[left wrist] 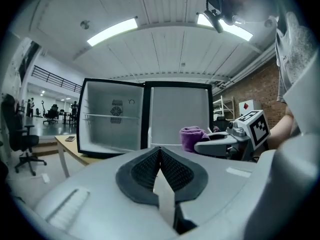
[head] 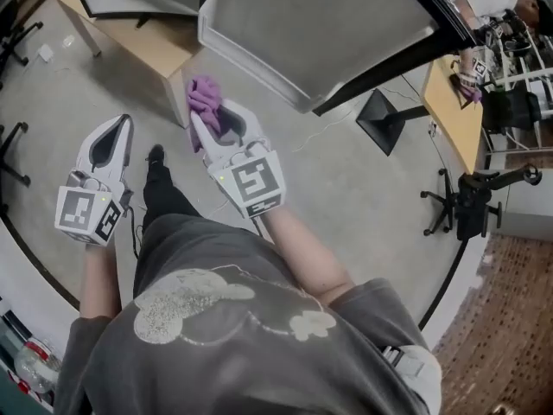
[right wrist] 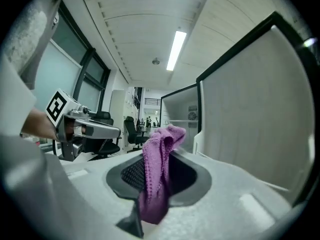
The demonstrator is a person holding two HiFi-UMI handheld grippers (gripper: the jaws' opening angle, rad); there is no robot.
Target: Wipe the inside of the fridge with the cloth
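my right gripper pinches the purple cloth near the open fridge; my left gripper is closed, empty.

Purple cloth pinched between right gripper fingers: nubby terry knit, matt. Left gripper shell: smooth matt pale plastic; pads dark, ribbed (rubber-like). Beyond fingertips, fridge liner: smooth white plastic, slight sheen.

No legible words or numbers, only square coded markers on left tool, right tool
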